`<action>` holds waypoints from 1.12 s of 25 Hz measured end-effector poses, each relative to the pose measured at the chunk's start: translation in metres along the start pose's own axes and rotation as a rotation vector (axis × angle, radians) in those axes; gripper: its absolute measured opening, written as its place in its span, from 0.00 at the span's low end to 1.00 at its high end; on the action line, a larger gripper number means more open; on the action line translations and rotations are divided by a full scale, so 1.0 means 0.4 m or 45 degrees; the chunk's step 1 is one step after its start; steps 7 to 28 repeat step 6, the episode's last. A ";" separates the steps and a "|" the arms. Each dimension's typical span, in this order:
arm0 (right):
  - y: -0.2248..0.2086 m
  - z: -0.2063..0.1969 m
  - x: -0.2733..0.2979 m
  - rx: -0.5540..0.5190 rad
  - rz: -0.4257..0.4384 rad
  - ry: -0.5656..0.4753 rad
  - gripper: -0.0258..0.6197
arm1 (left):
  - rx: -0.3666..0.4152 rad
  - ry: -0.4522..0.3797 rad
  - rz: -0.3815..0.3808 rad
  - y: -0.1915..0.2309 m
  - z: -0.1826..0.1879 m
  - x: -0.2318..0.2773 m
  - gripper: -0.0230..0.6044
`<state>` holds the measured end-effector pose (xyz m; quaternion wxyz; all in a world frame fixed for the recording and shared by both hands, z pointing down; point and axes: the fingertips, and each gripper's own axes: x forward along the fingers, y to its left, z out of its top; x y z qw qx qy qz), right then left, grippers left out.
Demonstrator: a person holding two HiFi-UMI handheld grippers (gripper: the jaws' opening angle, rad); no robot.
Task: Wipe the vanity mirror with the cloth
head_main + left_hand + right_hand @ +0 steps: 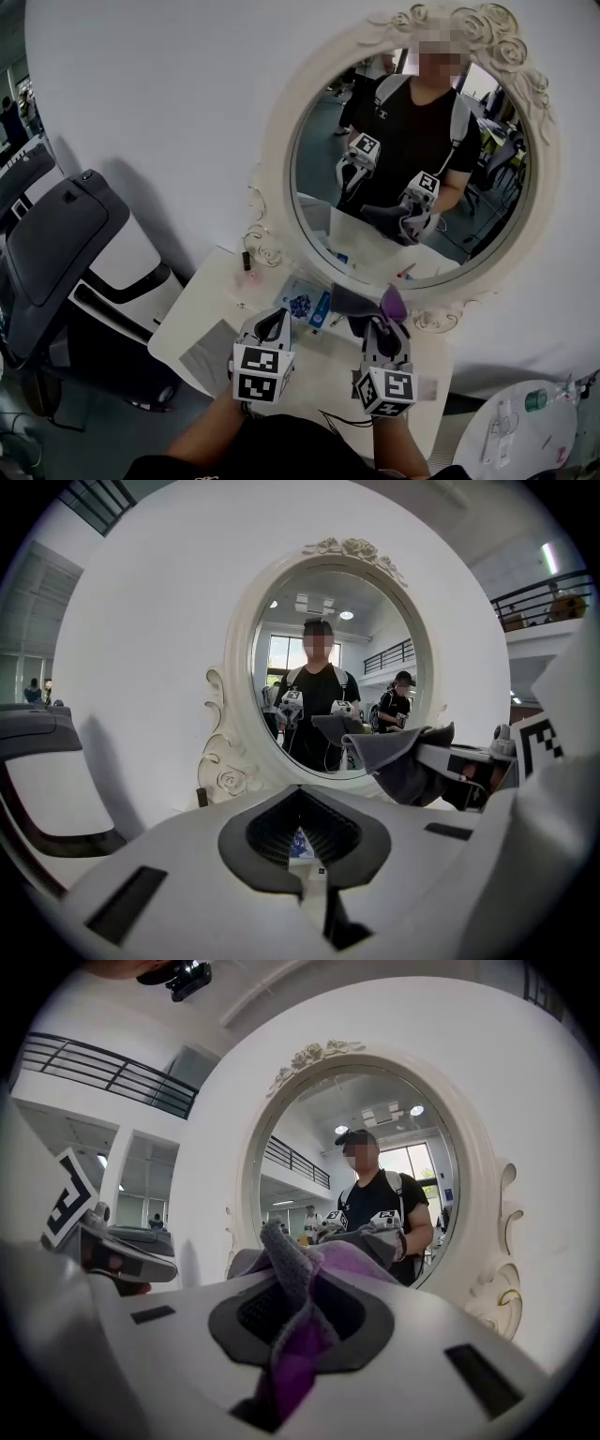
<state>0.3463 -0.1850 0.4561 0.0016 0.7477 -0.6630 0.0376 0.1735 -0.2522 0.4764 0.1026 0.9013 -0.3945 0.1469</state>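
Note:
The oval vanity mirror (412, 187) in an ornate white frame (281, 141) stands at the back of a white table (183, 328), against a white wall. My right gripper (384, 328) hovers low in front of the mirror's bottom edge, shut on a grey and purple cloth (392, 302) that bunches out past its jaws. The cloth (300, 1288) fills the jaws in the right gripper view, with the mirror (375, 1166) close ahead. My left gripper (277, 323) is beside it on the left, shut and empty. From there the mirror (328, 667) and the cloth (403, 757) show.
A blue packet (305, 305) lies on the table under the mirror, and a small dark bottle (247, 260) stands by the frame's left foot. A grey flat piece (206, 352) lies at the table's front left. A grey and white chair (56, 234) stands left; a round white table (525, 431) is lower right.

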 end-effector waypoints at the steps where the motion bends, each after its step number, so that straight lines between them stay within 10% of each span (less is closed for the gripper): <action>1: 0.003 -0.003 0.001 0.003 0.006 0.005 0.12 | 0.000 0.002 0.002 0.001 0.000 0.000 0.03; 28: 0.013 -0.021 0.010 -0.021 0.043 0.020 0.12 | 0.000 0.010 0.006 -0.002 -0.001 0.007 0.03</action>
